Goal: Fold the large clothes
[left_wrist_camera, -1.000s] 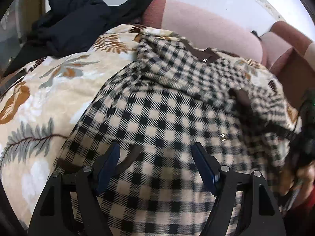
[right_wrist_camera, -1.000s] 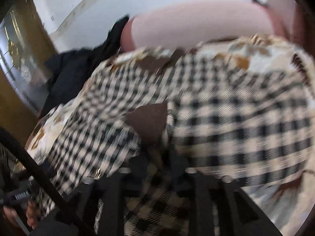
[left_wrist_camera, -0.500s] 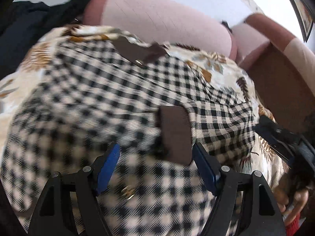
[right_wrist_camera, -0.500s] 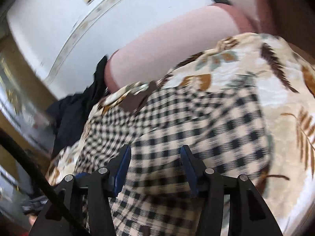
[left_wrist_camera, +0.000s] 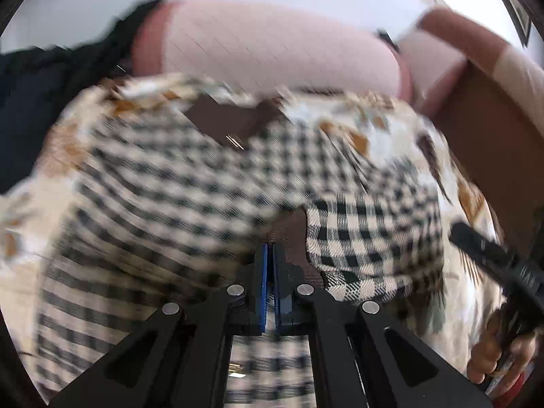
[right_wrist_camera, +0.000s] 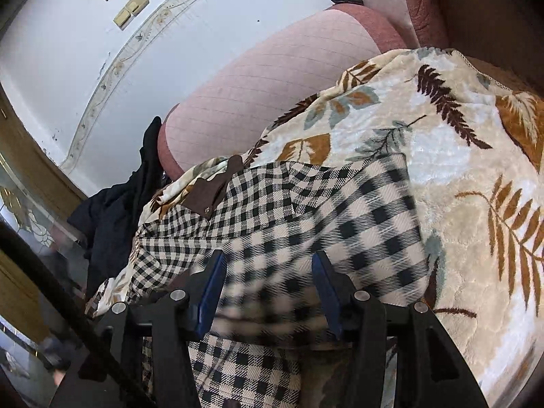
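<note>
A cream-and-black checked garment point(left_wrist_camera: 153, 187) lies spread on a leaf-patterned blanket point(left_wrist_camera: 384, 136), its brown collar point(left_wrist_camera: 221, 119) toward the sofa back. My left gripper point(left_wrist_camera: 270, 248) is shut, its blue pads together, and pinches the edge of the garment's brown cuff point(left_wrist_camera: 289, 234); the checked sleeve bunches to the right of the tips. In the right wrist view the garment point(right_wrist_camera: 357, 210) runs under my right gripper point(right_wrist_camera: 268, 261). That gripper stands open, with fabric below the gap and the pads off it. The collar point(right_wrist_camera: 210, 190) lies at the far left.
A pink sofa backrest point(right_wrist_camera: 272, 78) rises behind the blanket point(right_wrist_camera: 459, 170). A heap of dark clothes point(right_wrist_camera: 115, 210) lies at the left end. At the right edge of the left wrist view a person's hand point(left_wrist_camera: 503, 350) holds the other gripper's handle.
My left gripper travelled right across the garment to the brown cuff and closed there. My right gripper let go of the fabric it held, opened and drew back.
</note>
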Action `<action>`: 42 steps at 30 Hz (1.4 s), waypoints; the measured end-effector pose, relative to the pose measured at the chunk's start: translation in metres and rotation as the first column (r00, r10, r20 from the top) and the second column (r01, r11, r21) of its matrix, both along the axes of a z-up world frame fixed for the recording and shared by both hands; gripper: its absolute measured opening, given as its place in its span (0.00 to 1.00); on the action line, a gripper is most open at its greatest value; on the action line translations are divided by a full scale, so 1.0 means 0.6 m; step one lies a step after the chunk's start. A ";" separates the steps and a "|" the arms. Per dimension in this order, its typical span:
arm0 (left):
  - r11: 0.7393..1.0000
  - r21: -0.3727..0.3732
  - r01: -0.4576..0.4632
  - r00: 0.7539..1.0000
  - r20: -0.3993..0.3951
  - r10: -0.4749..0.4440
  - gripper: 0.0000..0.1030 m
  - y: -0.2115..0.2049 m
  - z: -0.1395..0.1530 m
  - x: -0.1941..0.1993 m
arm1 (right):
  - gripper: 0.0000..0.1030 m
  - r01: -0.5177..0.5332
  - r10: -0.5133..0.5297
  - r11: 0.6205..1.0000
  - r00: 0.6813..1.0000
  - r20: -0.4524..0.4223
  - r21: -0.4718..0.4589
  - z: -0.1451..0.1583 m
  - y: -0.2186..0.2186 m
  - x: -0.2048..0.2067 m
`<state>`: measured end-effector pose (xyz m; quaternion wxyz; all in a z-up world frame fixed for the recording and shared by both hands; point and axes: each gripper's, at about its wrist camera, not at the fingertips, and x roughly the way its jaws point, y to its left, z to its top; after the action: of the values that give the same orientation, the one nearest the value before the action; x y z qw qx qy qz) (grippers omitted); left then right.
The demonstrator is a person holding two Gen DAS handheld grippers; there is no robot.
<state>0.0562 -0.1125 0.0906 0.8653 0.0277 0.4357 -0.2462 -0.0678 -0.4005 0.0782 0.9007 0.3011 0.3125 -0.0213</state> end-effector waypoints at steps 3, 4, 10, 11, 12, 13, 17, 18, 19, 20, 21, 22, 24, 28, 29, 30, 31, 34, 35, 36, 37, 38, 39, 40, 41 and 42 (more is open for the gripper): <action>0.996 0.034 -0.077 0.993 0.089 0.074 0.02 0.055 0.038 0.028 | 0.55 -0.004 0.004 1.000 1.000 0.009 -0.013 0.003 0.002 -0.001; 0.992 0.049 -0.112 0.988 0.114 0.106 0.03 0.075 0.048 0.040 | 0.55 -0.001 0.001 1.000 1.000 0.007 -0.019 0.003 0.003 0.000; 0.921 0.181 -0.344 0.932 0.188 0.311 0.03 0.201 0.040 0.140 | 0.55 -0.024 0.023 0.998 0.999 -0.026 -0.056 -0.014 0.027 0.023; 0.912 0.198 -0.358 0.929 0.178 0.326 0.03 0.214 0.028 0.151 | 0.55 -0.036 0.034 0.997 0.999 -0.028 -0.065 -0.016 0.035 0.032; 0.905 0.214 -0.367 0.928 0.157 0.339 0.03 0.228 0.011 0.164 | 0.55 -0.050 0.048 0.996 0.998 -0.031 -0.076 -0.018 0.044 0.042; 0.903 0.222 -0.368 0.928 0.143 0.344 0.03 0.236 0.000 0.168 | 0.53 -0.062 0.059 0.994 0.998 -0.032 -0.086 -0.020 0.052 0.049; 0.890 0.270 -0.367 0.930 0.117 0.348 0.03 0.246 -0.048 0.190 | 0.40 -0.150 0.145 0.982 0.988 -0.052 -0.117 -0.029 0.096 0.098; 0.887 0.278 -0.368 0.930 0.121 0.347 0.03 0.239 -0.054 0.186 | 0.40 -0.160 0.154 0.979 0.987 -0.052 -0.127 -0.030 0.103 0.110; 0.882 0.294 -0.368 0.930 0.126 0.346 0.03 0.235 -0.063 0.189 | 0.40 -0.165 0.158 0.977 0.986 -0.062 -0.138 -0.033 0.108 0.118; 0.877 0.308 -0.369 0.929 0.129 0.346 0.04 0.232 -0.070 0.192 | 0.40 -0.177 0.166 0.972 0.983 -0.082 -0.152 -0.041 0.115 0.133; 0.872 0.320 -0.370 0.929 0.130 0.346 0.04 0.228 -0.076 0.194 | 0.40 -0.182 0.168 0.971 0.981 -0.098 -0.158 -0.047 0.118 0.141; 0.865 0.339 -0.370 0.929 0.132 0.346 0.04 0.226 -0.084 0.196 | 0.40 -0.184 0.165 0.969 0.978 -0.124 -0.163 -0.059 0.118 0.150; 0.848 0.378 -0.372 0.928 0.129 0.349 0.04 0.226 -0.103 0.204 | 0.31 -0.155 0.119 0.970 0.975 -0.189 -0.188 -0.084 0.108 0.158; 0.866 0.304 -0.397 0.916 0.071 0.395 0.04 0.272 -0.101 0.199 | 0.06 -0.068 0.014 0.974 0.970 -0.242 -0.216 -0.090 0.076 0.138; 0.873 0.262 -0.412 0.909 0.048 0.414 0.05 0.293 -0.096 0.193 | 0.08 -0.054 -0.010 0.968 0.968 -0.252 -0.244 -0.084 0.073 0.132; 0.876 0.238 -0.420 0.905 0.037 0.424 0.08 0.305 -0.092 0.187 | 0.12 -0.037 -0.039 0.959 0.965 -0.260 -0.282 -0.076 0.070 0.124; 0.878 0.211 -0.430 0.900 0.024 0.435 0.12 0.320 -0.088 0.178 | 0.27 -0.017 -0.062 0.954 0.965 -0.253 -0.299 -0.068 0.066 0.114; 0.879 0.154 -0.452 0.890 0.003 0.457 0.36 0.367 -0.075 0.137 | 0.41 0.020 -0.069 0.974 0.975 -0.210 -0.224 -0.046 0.040 0.073; 0.881 0.136 -0.453 0.889 -0.004 0.458 0.41 0.382 -0.073 0.121 | 0.41 0.025 -0.068 0.979 0.976 -0.207 -0.200 -0.042 0.035 0.064; 0.884 0.120 -0.453 0.889 -0.017 0.458 0.43 0.396 -0.073 0.107 | 0.41 0.029 -0.065 0.985 0.975 -0.210 -0.171 -0.040 0.030 0.051; 0.888 0.106 -0.448 0.890 -0.039 0.454 0.44 0.410 -0.075 0.093 | 0.43 0.027 -0.058 0.989 0.975 -0.216 -0.146 -0.039 0.029 0.041; 0.895 0.086 -0.437 0.893 -0.075 0.444 0.46 0.424 -0.082 0.077 | 0.45 0.019 -0.044 0.994 0.973 -0.229 -0.111 -0.044 0.028 0.027; 0.900 0.076 -0.430 0.895 -0.099 0.436 0.48 0.431 -0.087 0.067 | 0.47 0.011 -0.030 0.997 0.970 -0.242 -0.079 -0.049 0.029 0.016; 0.905 0.069 -0.421 0.896 -0.125 0.426 0.49 0.439 -0.096 0.055 | 0.48 0.008 -0.021 0.999 0.967 -0.255 -0.054 -0.056 0.030 0.007; 0.909 0.068 -0.411 0.896 -0.152 0.417 0.49 0.447 -0.107 0.041 | 0.48 0.011 -0.020 0.999 0.962 -0.274 -0.035 -0.065 0.031 -0.004; 0.912 0.065 -0.404 0.897 -0.170 0.409 0.50 0.451 -0.116 0.031 | 0.48 0.018 -0.026 0.999 0.957 -0.289 -0.030 -0.073 0.033 -0.015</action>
<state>0.0749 0.1583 0.0212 0.8542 -0.0740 0.5117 -0.0555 -0.0765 -0.3807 0.0345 0.8489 0.2859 0.4374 -0.0794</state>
